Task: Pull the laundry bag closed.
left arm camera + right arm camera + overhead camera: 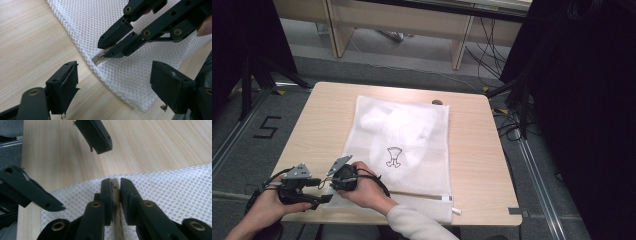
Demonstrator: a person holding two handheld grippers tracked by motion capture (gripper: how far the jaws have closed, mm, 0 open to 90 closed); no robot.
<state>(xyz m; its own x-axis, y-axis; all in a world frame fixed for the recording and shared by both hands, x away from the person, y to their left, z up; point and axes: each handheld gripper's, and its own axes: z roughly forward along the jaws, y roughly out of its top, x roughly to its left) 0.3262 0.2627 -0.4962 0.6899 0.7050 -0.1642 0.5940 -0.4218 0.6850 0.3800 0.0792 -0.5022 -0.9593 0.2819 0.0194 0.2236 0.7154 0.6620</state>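
You've got a pale wooden table point(472, 150) under you, a small dark spot point(437, 102) near its far edge, grey floor point(257, 130) with a painted five point(267, 127), cables point(512, 122) right.

mesh bag point(412, 145) contents blurred, sleeve point(417, 225) cropped

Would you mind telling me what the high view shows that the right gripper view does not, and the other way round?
Only the high view takes in the whole white mesh bag, the dark printed figure on it, and the person's hands. Only the right gripper view shows the right gripper from close up, its jaws shut on the beige zipper at the bag's edge. Both share the wooden table, the mesh and the left gripper, its jaws open.
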